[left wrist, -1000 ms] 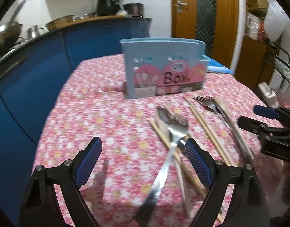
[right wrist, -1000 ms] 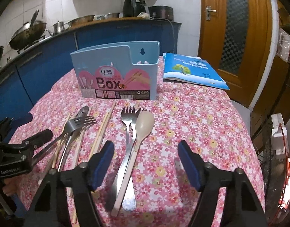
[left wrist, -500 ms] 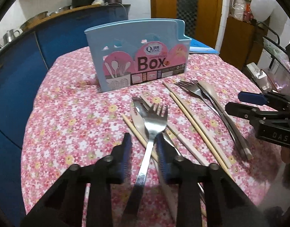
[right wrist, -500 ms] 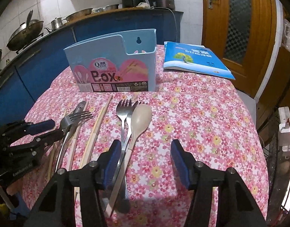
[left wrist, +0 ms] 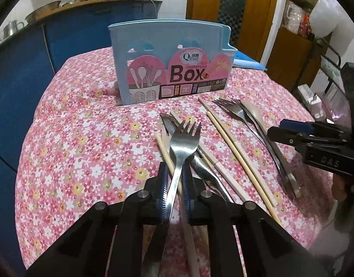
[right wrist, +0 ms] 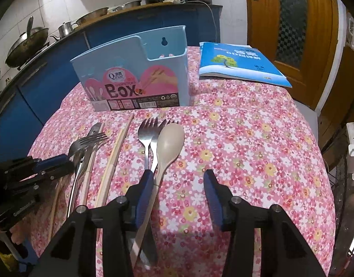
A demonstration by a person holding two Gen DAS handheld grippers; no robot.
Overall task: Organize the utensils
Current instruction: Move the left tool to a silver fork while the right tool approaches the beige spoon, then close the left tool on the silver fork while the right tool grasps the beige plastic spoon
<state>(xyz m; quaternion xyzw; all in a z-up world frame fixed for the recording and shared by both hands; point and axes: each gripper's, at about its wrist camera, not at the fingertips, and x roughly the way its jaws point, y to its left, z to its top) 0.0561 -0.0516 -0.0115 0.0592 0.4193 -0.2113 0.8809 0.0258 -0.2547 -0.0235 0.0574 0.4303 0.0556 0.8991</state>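
Pink floral cloth (left wrist: 89, 143) over the table, blue "Box" utensil holder (left wrist: 172, 62) upright toward the far edge, compartments seemingly bare. Left hand-held gripper (left wrist: 174, 184) closing on the handle of a steel fork (left wrist: 185, 138), blue pads pressed against both sides of the stem, tines pointing toward the holder. Beneath and beside that fork, a loose heap: second steel utensil (left wrist: 200, 168), pale chopsticks (left wrist: 237, 154) lying lengthwise on the cloth. Further right, two more forks (right wrist: 149, 136) side by side, a beige spoon (right wrist: 170, 143) resting just beside them, bowl toward the holder. Right hand-held gripper (right wrist: 179, 184) closing but not yet clenched, jaws well apart; left pad touching or just beside the spoon's handle, right pad over bare cloth; no grip yet. Blue booklet (right wrist: 239, 62) flat on the table to the right of the holder. Pans and a kettle on the blue counter (right wrist: 38, 76) behind, wooden door (right wrist: 292, 23) at the back right.
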